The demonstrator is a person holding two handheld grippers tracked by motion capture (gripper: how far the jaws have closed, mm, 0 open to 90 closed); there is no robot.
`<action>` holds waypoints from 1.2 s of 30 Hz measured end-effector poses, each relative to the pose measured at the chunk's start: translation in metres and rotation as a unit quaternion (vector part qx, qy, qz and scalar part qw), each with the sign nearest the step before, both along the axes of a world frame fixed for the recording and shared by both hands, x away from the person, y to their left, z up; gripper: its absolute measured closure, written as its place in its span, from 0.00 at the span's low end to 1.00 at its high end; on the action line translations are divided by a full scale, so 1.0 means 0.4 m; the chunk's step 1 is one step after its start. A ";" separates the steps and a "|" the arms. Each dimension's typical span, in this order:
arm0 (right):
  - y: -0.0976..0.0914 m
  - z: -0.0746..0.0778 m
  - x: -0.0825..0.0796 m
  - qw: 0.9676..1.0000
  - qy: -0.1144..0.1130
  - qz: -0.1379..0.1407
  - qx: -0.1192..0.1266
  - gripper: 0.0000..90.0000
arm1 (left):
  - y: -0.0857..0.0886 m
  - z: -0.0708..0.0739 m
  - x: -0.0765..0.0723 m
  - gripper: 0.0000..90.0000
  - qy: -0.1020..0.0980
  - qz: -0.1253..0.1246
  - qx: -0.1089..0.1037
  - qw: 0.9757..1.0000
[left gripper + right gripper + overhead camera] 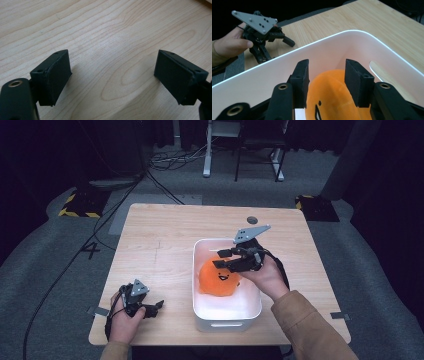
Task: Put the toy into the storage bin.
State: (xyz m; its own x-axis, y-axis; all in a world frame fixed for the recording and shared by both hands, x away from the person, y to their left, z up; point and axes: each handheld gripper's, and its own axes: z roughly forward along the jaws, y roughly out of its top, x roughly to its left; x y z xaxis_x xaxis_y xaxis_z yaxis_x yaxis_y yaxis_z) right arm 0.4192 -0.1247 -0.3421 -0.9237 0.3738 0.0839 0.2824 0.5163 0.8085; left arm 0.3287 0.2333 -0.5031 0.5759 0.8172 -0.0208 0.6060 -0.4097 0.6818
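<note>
Pale wooden table (165, 235), square-topped, on grey carpet; near its right side a white rectangular bin (227, 312) with rounded corners, long axis running near to far; inside the bin an orange plush toy (220, 279) with a small black printed face, lying toward the far half of the bin floor. Above the toy, at the bin's right rim, the right gripper (221, 258), held in a hand with a tan sleeve, grey three-cornered plate on top, pointing left over the bin; in the right gripper view (327, 75), jaws parted partway with a clear gap between the pads, standing just above the orange plush (332, 97), nothing clamped between them. At the near left corner of the table the left gripper (159, 304), low over bare wood, well apart from the bin; in the left gripper view (112, 75), jaws spread wide, empty, only wood grain between them.
</note>
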 end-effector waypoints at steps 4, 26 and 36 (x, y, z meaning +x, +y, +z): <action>-0.023 0.021 -0.008 1.000 -0.006 -0.004 0.013 0.61 | 0.000 0.000 0.000 0.16 -0.001 0.000 0.001 1.000; -0.241 0.078 -0.041 0.994 -0.037 -0.088 0.051 0.60 | 0.009 0.001 0.010 0.15 0.005 -0.010 -0.004 1.000; -0.370 0.071 -0.062 0.987 -0.044 -0.147 0.055 0.58 | 0.014 0.001 0.029 0.15 0.000 -0.009 -0.002 1.000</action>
State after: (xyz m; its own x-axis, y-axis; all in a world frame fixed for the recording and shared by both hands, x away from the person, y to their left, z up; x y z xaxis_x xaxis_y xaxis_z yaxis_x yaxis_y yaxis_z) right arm 0.3943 -0.2726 -0.3138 -0.7821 0.6200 0.0634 0.3328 0.3294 0.8836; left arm 0.3405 0.2388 -0.5028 0.5900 0.8070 -0.0243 0.5991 -0.4174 0.6833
